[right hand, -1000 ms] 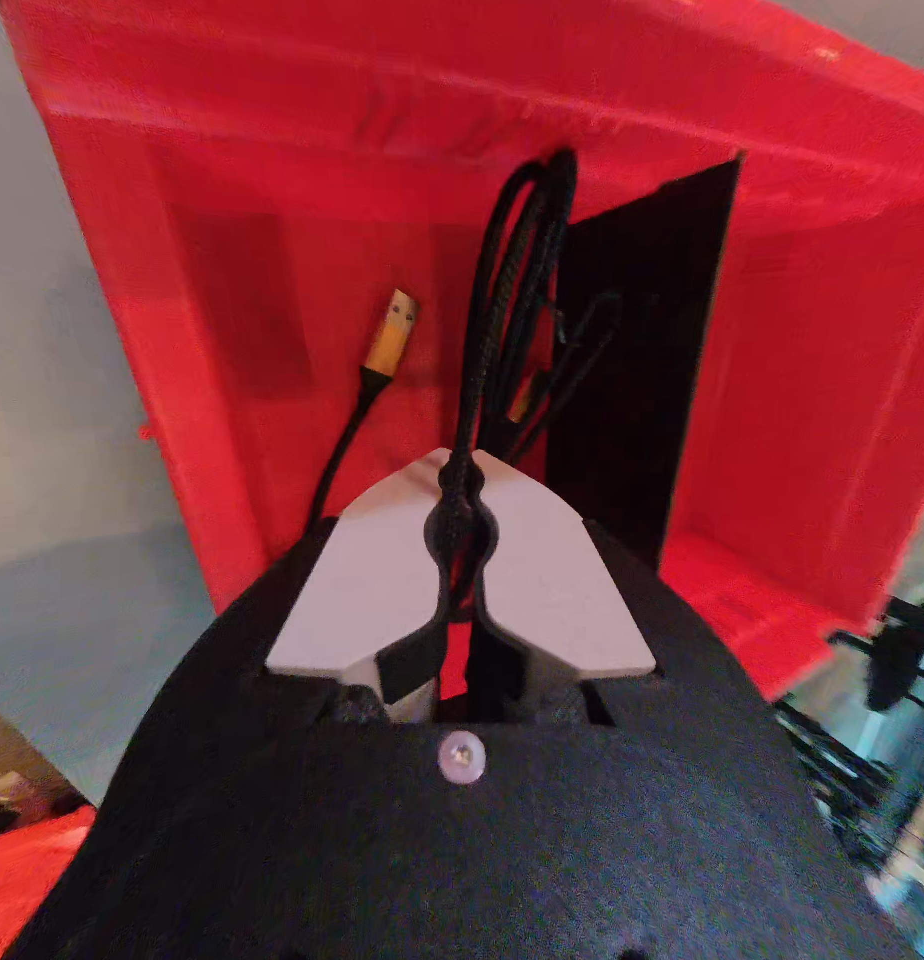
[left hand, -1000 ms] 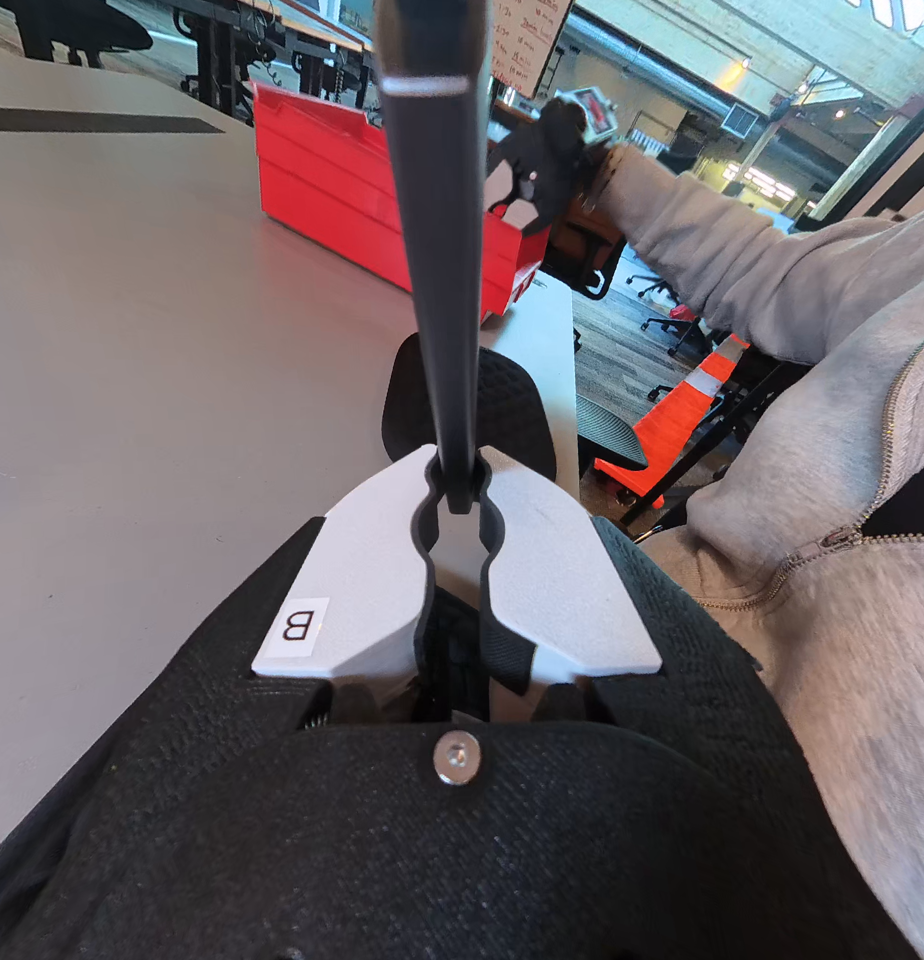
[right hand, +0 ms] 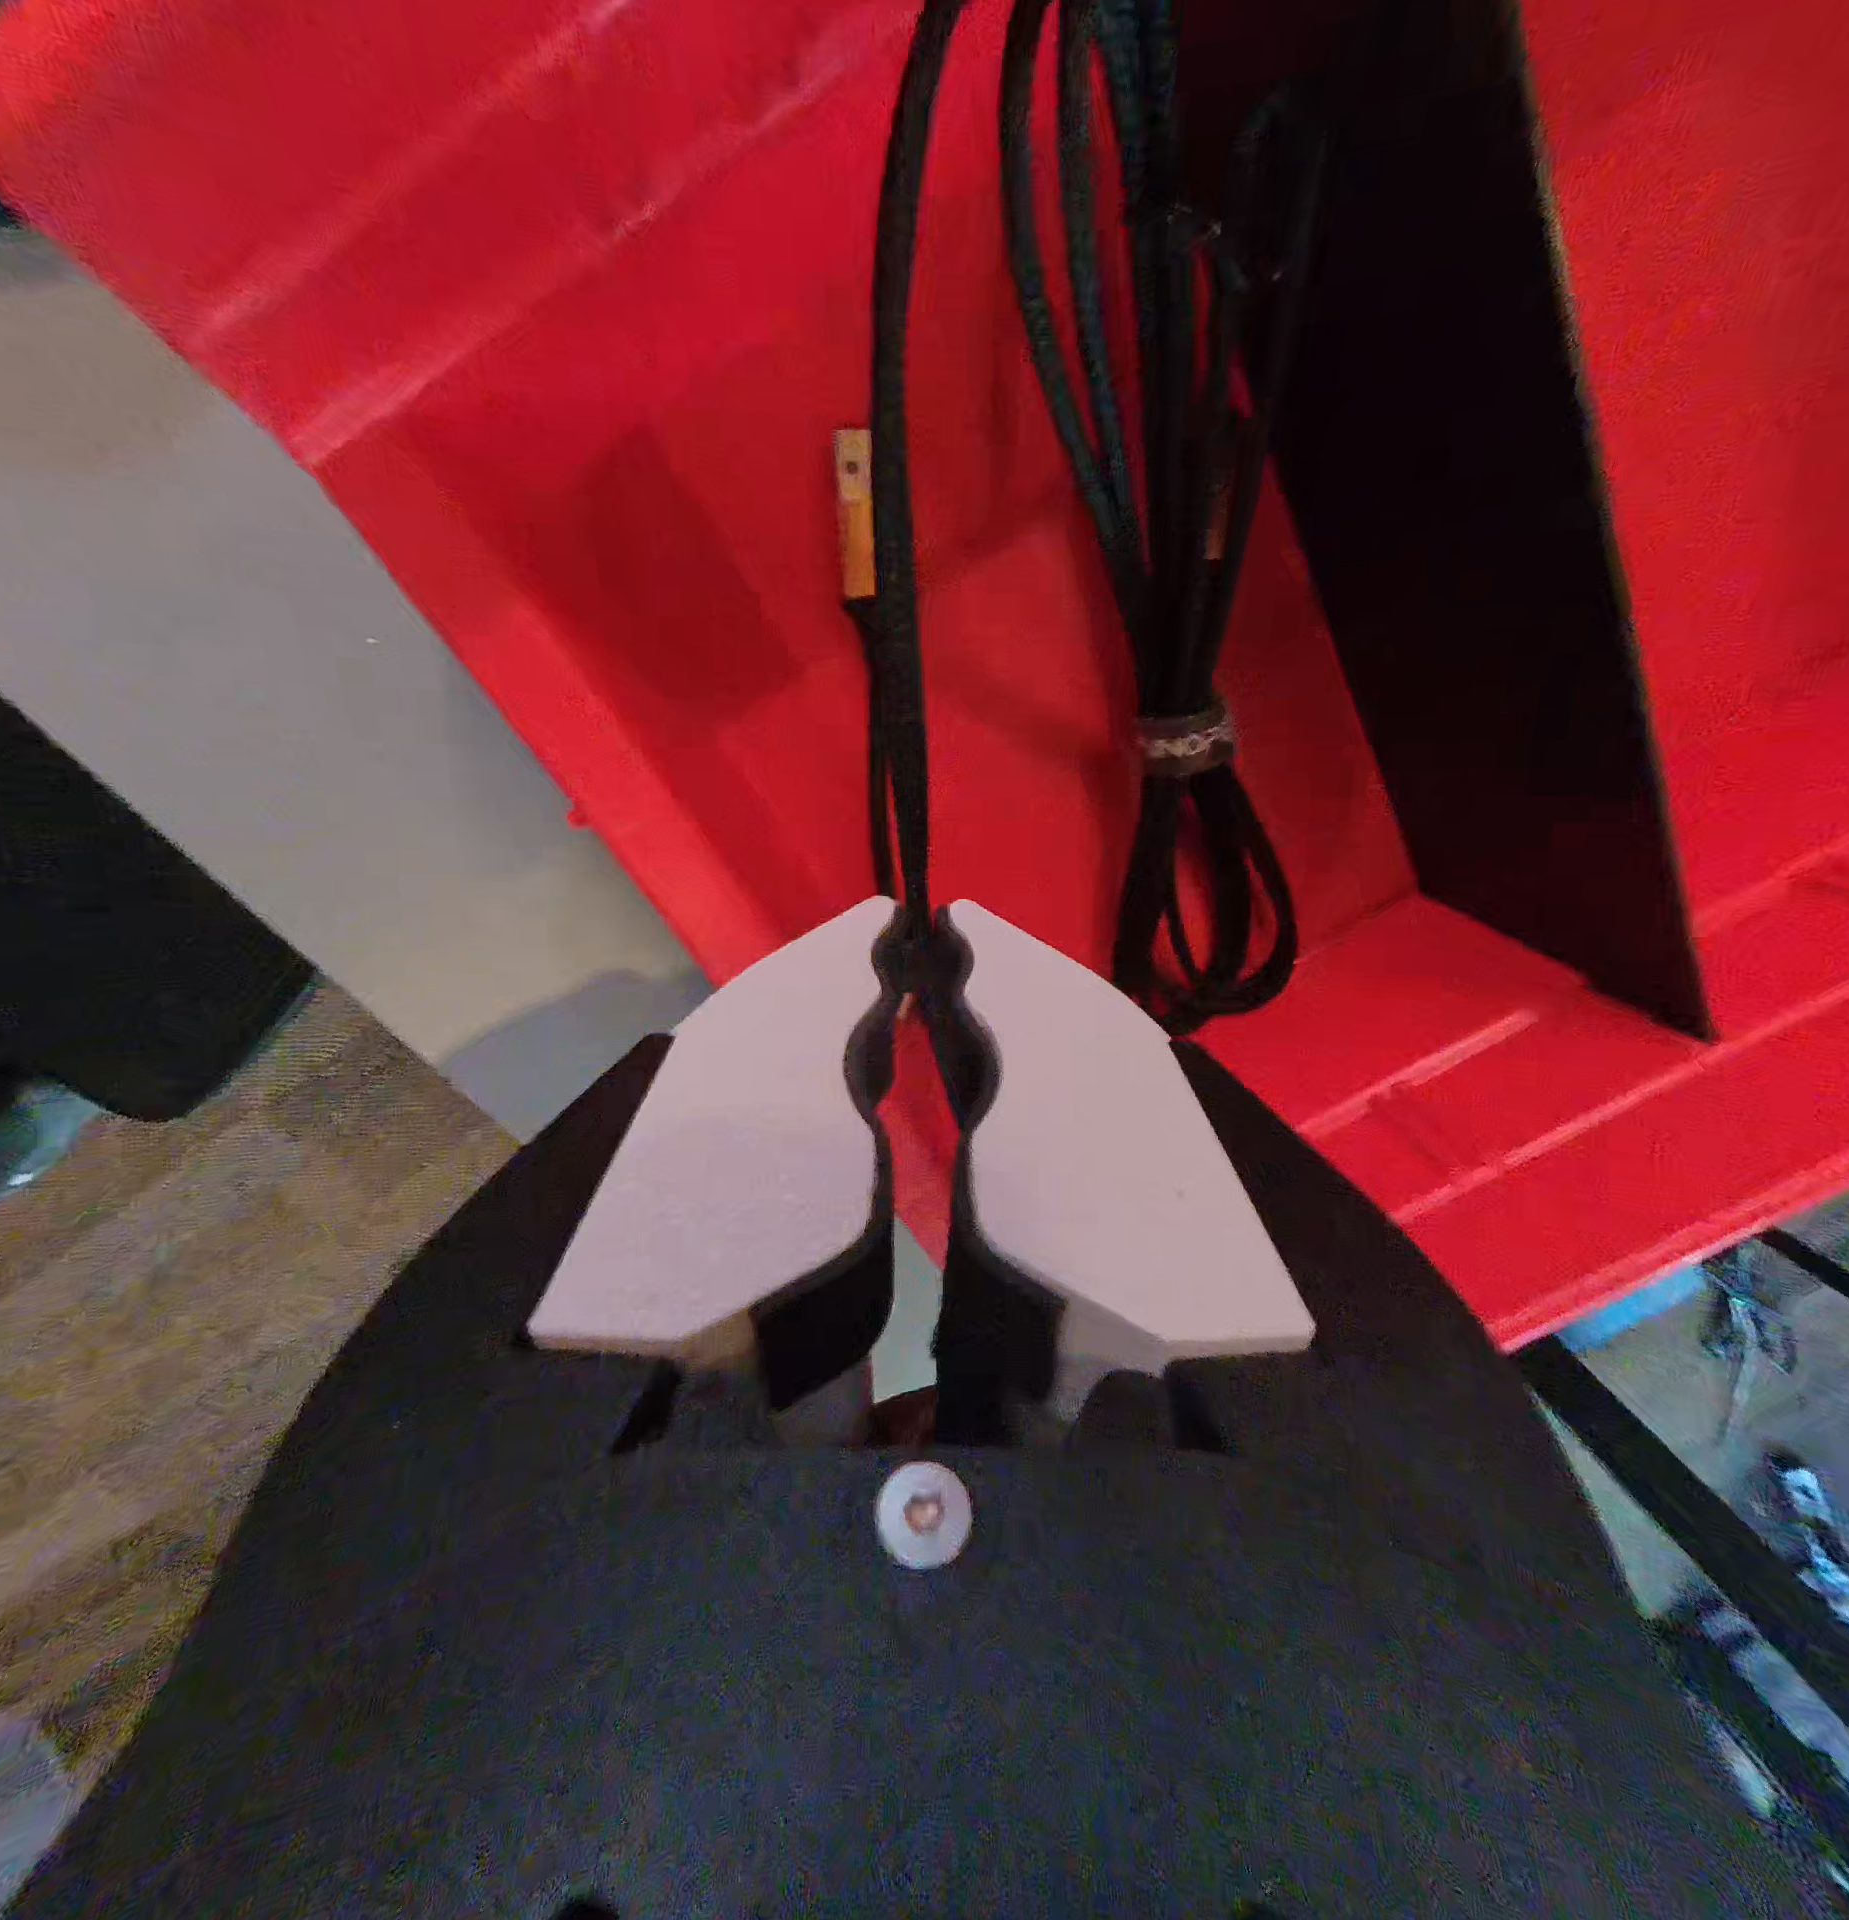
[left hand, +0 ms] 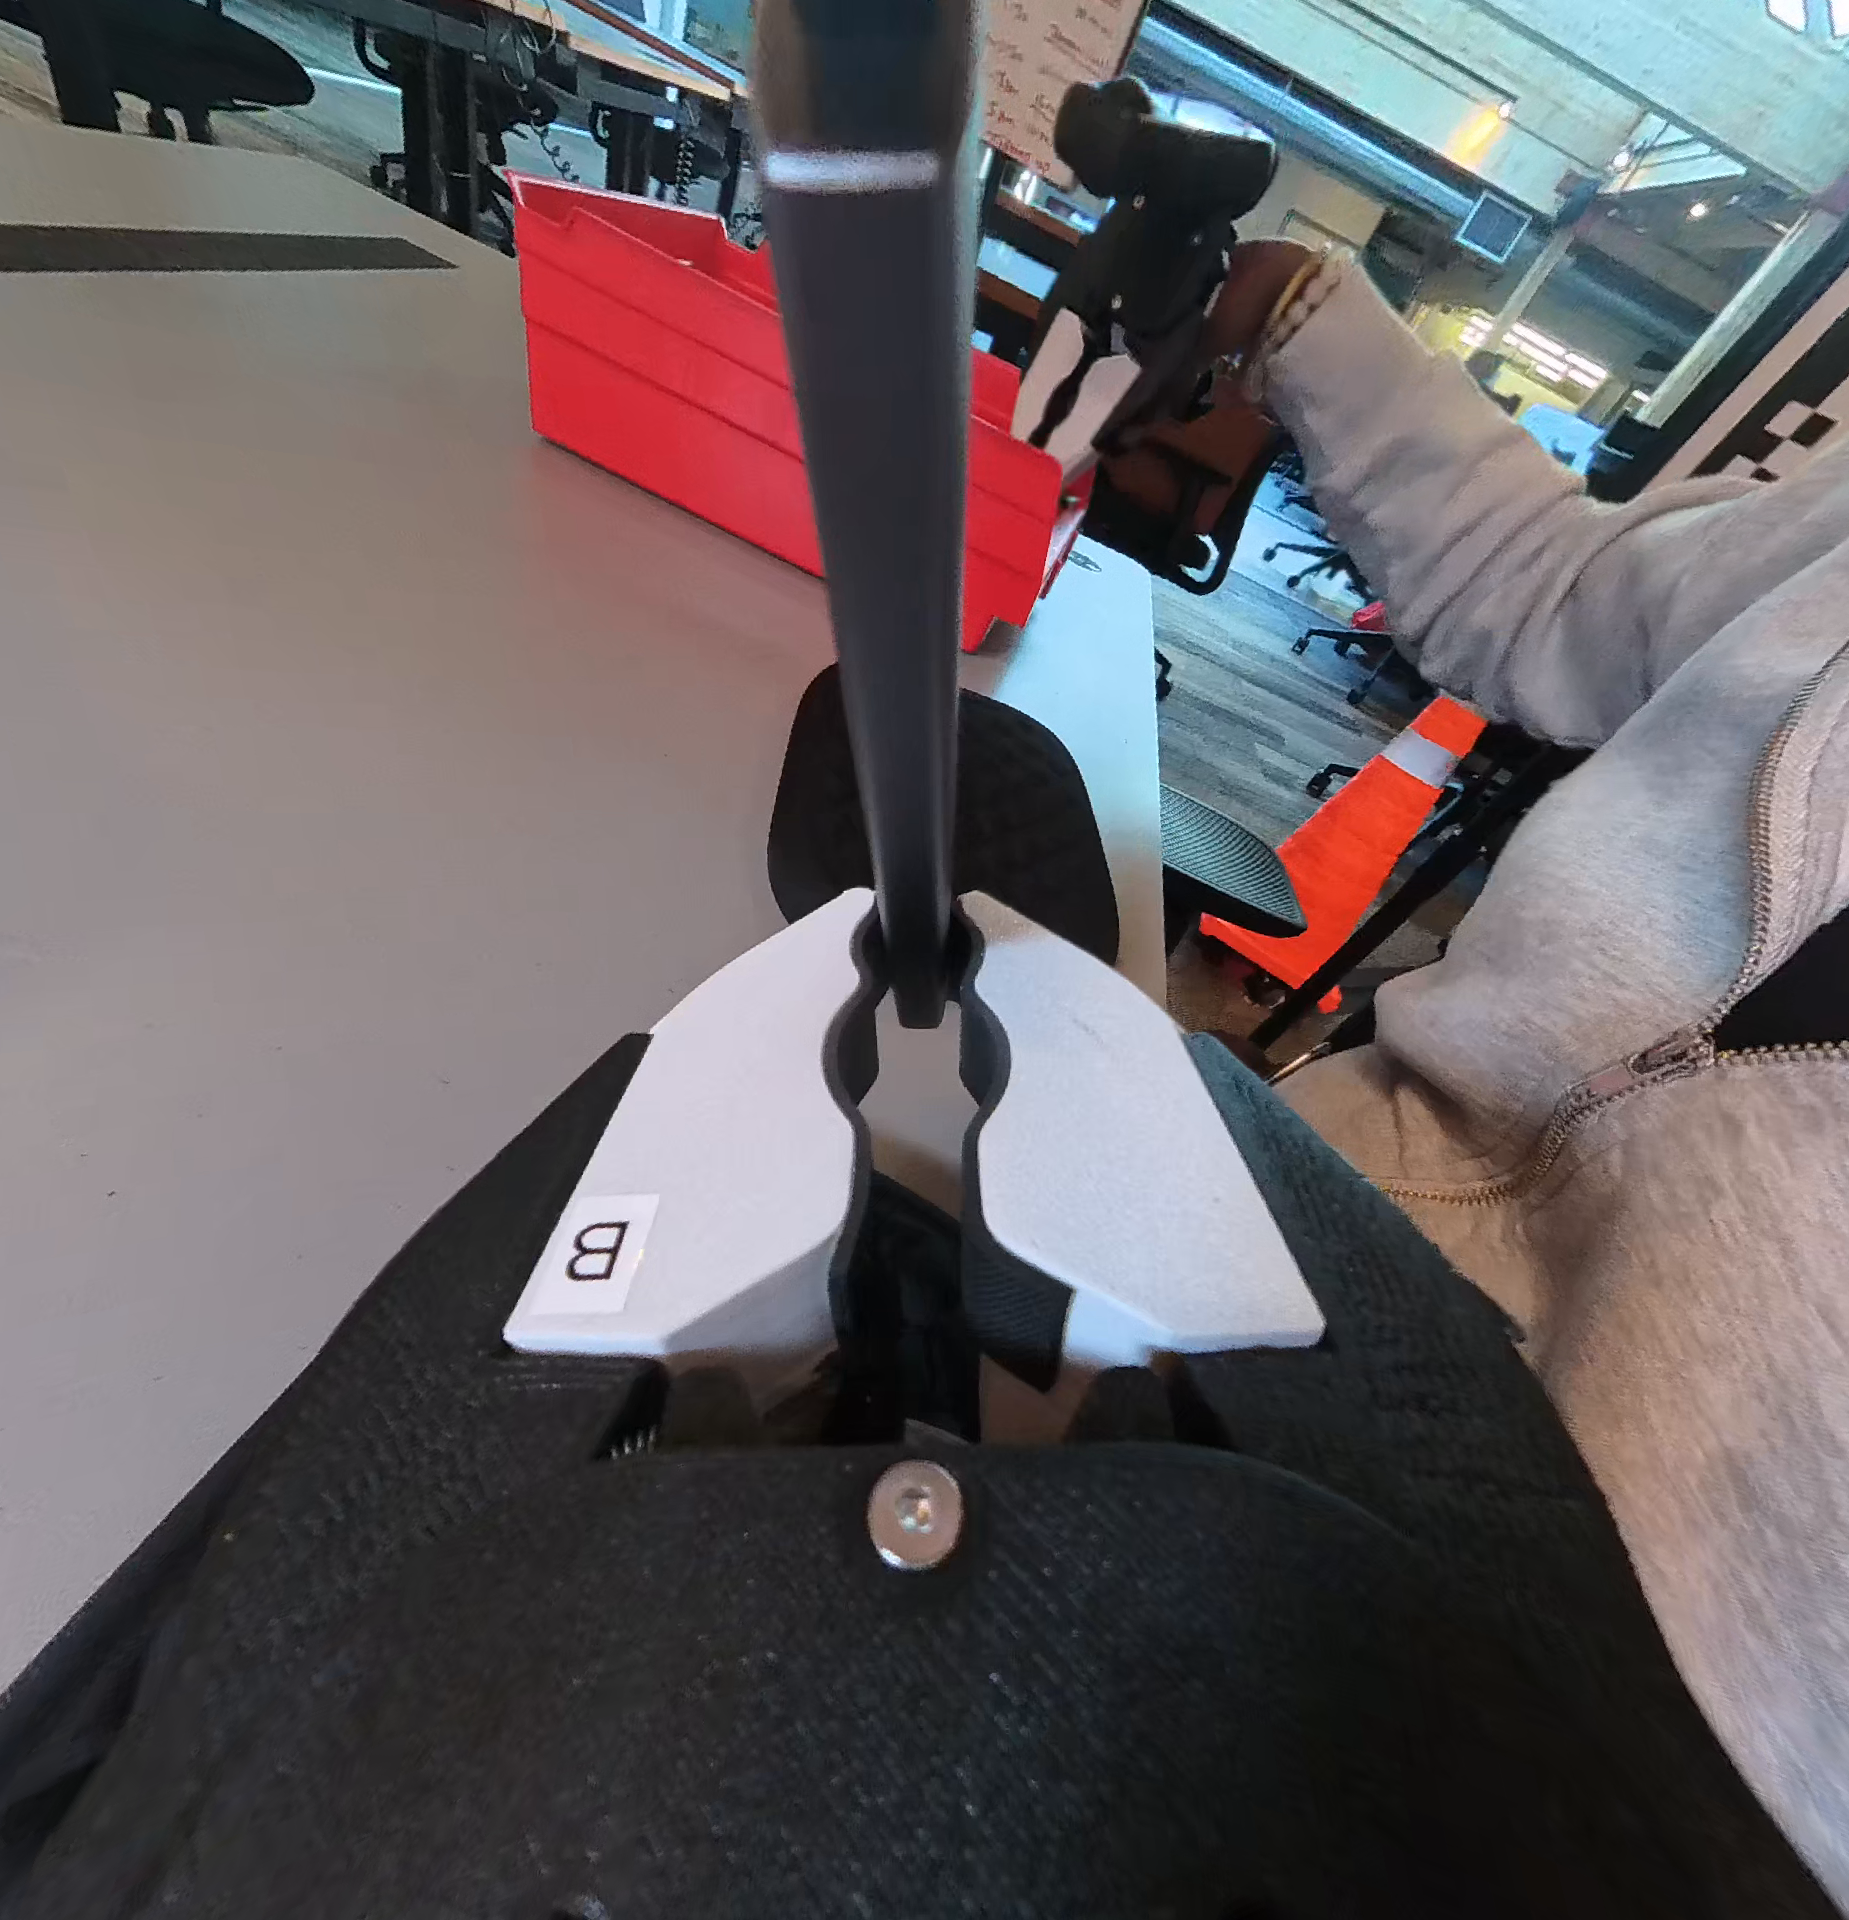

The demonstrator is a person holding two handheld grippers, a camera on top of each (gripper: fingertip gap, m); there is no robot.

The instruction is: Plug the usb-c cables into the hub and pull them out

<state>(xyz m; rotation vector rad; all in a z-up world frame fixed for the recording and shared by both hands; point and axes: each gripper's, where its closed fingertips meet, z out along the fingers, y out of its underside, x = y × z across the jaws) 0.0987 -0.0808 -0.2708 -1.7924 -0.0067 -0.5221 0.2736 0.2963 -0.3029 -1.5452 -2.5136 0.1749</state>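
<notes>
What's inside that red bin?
Inside the red bin: black braided cables, one bundle strapped together, an orange-tipped plug, and a black divider. Anything behind the divider is hidden.

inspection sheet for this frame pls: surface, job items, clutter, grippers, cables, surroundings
Surface: grey table, bare near the left gripper.
Job's things: dark flat hub clamped upright; black braided cable with orange plug.
Clutter: nothing seen on the table besides the red bin.
Grippers: left gripper shut on the hub; right gripper shut on the cable, above the bin.
Cables: second bundle, strapped, inside the bin beside a black divider.
Surroundings: office chairs, orange cone, grey sleeve.
</notes>
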